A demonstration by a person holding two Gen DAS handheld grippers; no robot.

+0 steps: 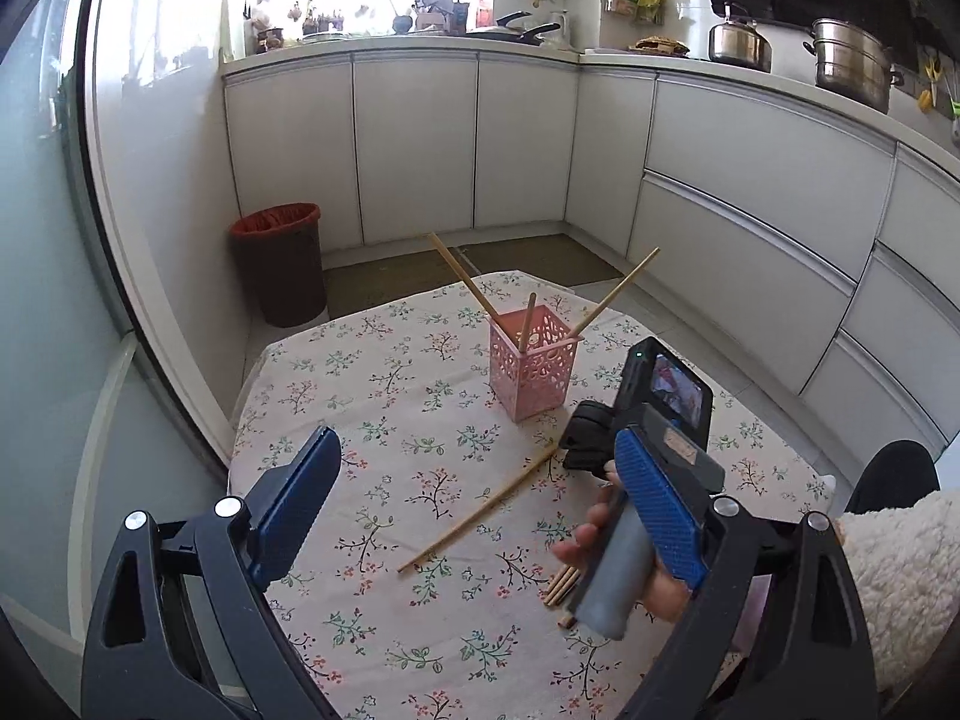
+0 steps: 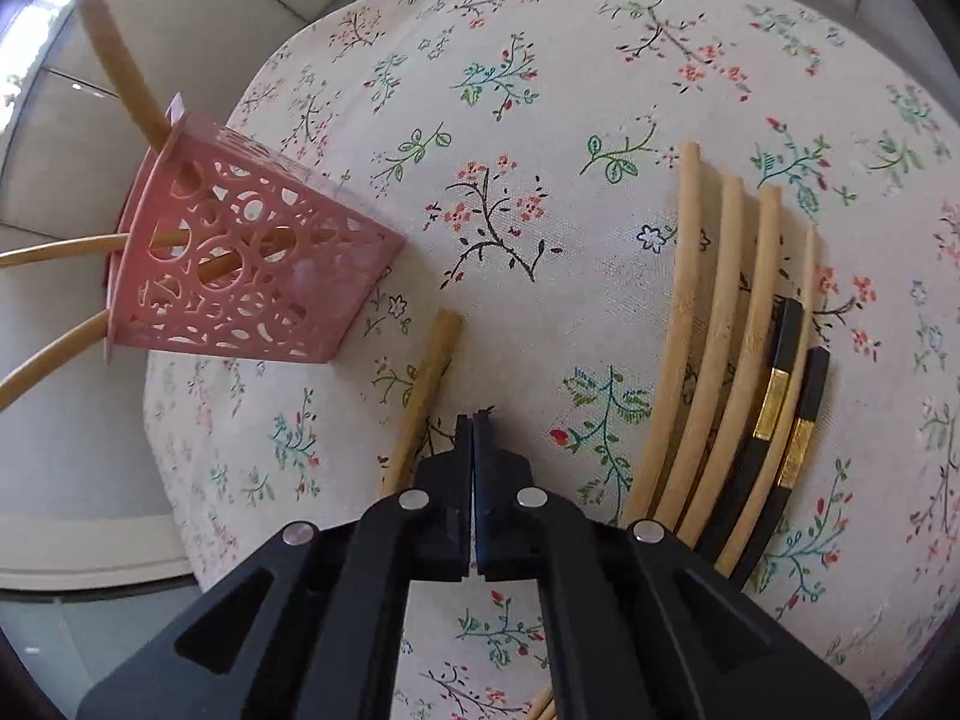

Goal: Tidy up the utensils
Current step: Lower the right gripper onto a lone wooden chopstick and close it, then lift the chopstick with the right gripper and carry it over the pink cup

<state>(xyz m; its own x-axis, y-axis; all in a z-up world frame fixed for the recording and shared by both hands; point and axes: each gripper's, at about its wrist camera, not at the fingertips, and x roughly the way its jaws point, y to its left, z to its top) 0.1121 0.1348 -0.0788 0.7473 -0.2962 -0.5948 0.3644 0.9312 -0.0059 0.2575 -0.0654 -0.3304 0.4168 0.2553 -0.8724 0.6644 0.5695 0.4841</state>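
My right claw [image 2: 473, 420] is pinched fully shut on nothing, beside a loose chopstick [image 2: 420, 396] on the tabletop [image 2: 540, 60], while my left claw [image 1: 480, 492] hangs wide open and empty, facing the pink holder [image 1: 531, 366] where three chopsticks already lean.

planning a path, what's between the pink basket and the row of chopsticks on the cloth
In the right wrist view: bare floral tablecloth, plus one loose chopstick beside the shut right gripper.

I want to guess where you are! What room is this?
A home kitchen, most likely: a steel pot and kettle on the counter, cabinets below.
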